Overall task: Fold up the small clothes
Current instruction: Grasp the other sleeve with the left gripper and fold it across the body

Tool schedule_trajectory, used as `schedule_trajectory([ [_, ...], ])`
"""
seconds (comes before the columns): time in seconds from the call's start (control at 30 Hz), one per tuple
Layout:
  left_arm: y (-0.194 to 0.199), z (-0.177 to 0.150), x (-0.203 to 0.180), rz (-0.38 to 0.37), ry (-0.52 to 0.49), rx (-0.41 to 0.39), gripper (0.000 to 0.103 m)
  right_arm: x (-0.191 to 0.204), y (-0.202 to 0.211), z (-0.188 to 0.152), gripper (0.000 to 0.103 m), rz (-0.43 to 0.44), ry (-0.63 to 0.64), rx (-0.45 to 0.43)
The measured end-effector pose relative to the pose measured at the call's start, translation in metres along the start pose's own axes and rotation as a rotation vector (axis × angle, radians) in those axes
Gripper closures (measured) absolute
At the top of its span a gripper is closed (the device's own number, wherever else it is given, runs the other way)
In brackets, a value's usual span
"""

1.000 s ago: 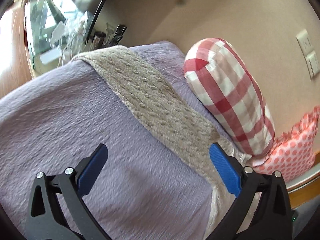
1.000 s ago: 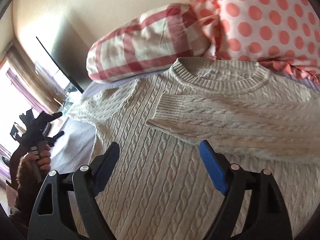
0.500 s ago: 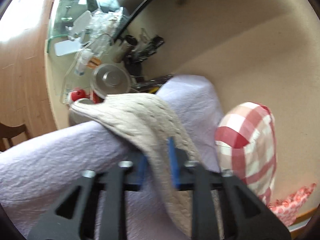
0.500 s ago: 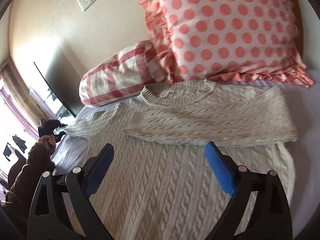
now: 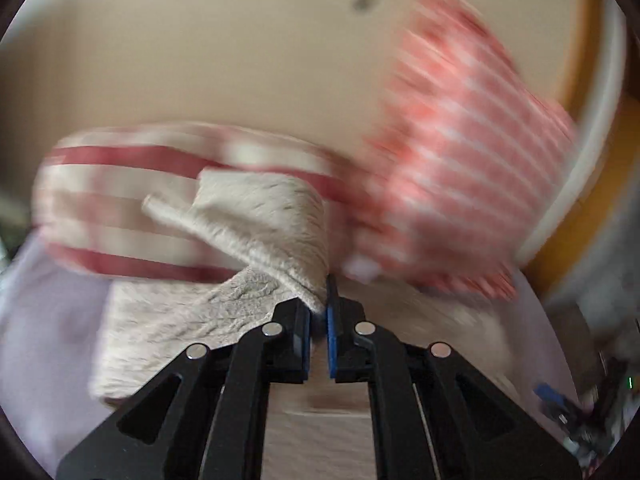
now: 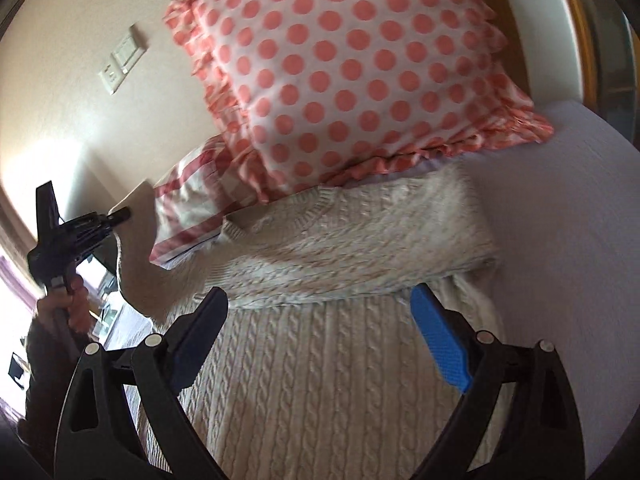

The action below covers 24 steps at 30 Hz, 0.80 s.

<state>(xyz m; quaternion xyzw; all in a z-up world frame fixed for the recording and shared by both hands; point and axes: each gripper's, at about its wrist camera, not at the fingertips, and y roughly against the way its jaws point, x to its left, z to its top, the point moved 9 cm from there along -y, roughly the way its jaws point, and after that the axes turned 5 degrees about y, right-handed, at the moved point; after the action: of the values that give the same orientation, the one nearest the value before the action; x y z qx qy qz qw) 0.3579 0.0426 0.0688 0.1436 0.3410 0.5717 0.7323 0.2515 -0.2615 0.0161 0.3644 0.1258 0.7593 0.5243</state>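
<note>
A cream cable-knit sweater [image 6: 320,360] lies flat on the lilac bed cover, its right sleeve [image 6: 360,256] folded across the chest. My left gripper [image 5: 319,312] is shut on the cuff of the left sleeve [image 5: 264,216] and holds it lifted above the bed; the left wrist view is blurred. From the right wrist view the left gripper [image 6: 116,216] shows at far left with the sleeve [image 6: 136,264] hanging from it. My right gripper [image 6: 320,332] is open and empty over the sweater's body.
A red-and-white checked pillow [image 6: 188,208] and a pink polka-dot pillow [image 6: 340,72] lean against the beige wall behind the sweater. The lilac bed cover [image 6: 560,200] extends to the right. Wall switches [image 6: 120,60] sit at upper left.
My left gripper closed on the left sleeve's cuff, lifted it off the bed and swung it toward the pillows. My right gripper drew back and to the right over the sweater, still open.
</note>
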Motion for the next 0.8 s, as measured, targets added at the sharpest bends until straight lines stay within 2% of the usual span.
schedule_trajectory([
  [0.07, -0.042, -0.048, -0.066, -0.092, -0.11, 0.129, 0.096, -0.012, -0.002, -0.002, 0.008, -0.018, -0.031, 0.012],
  [0.13, -0.08, -0.106, -0.108, -0.142, -0.188, 0.299, 0.096, -0.021, -0.003, -0.003, 0.008, -0.035, -0.045, 0.031],
  [0.17, -0.089, -0.127, -0.116, -0.165, -0.201, 0.36, 0.095, -0.024, -0.003, -0.003, 0.008, -0.04, -0.05, 0.037],
  [0.23, -0.087, -0.151, -0.118, -0.209, -0.207, 0.414, 0.092, -0.029, -0.003, -0.004, 0.008, -0.035, -0.058, 0.055],
  [0.3, -0.07, -0.153, -0.11, -0.239, -0.205, 0.396, 0.087, -0.03, -0.005, -0.003, 0.009, -0.023, -0.056, 0.066],
  [0.37, -0.039, -0.145, -0.092, -0.245, -0.208, 0.323, 0.071, -0.029, -0.014, 0.001, 0.012, -0.018, -0.049, 0.081],
  [0.4, -0.025, -0.137, -0.08, -0.223, -0.21, 0.277, 0.059, -0.029, -0.019, 0.002, 0.018, -0.012, -0.048, 0.092],
  [0.43, -0.005, -0.132, -0.065, -0.187, -0.222, 0.217, 0.051, -0.028, -0.027, 0.003, 0.021, -0.01, -0.05, 0.109],
  [0.53, 0.027, -0.121, -0.035, -0.075, -0.26, 0.127, 0.044, -0.024, -0.061, 0.006, 0.026, -0.01, -0.064, 0.183],
  [0.57, 0.038, -0.122, -0.022, -0.037, -0.272, 0.103, 0.041, -0.019, -0.07, 0.008, 0.031, -0.021, -0.053, 0.201],
  [0.63, 0.053, -0.125, -0.008, 0.012, -0.277, 0.078, 0.037, -0.007, -0.082, 0.011, 0.031, -0.056, 0.003, 0.207],
  [0.77, 0.065, -0.136, 0.008, 0.038, -0.249, 0.095, 0.035, 0.04, -0.111, 0.027, 0.032, -0.127, 0.172, 0.181],
  [0.8, 0.066, -0.139, 0.009, 0.034, -0.245, 0.101, 0.035, 0.044, -0.121, 0.027, 0.036, -0.144, 0.189, 0.197],
])
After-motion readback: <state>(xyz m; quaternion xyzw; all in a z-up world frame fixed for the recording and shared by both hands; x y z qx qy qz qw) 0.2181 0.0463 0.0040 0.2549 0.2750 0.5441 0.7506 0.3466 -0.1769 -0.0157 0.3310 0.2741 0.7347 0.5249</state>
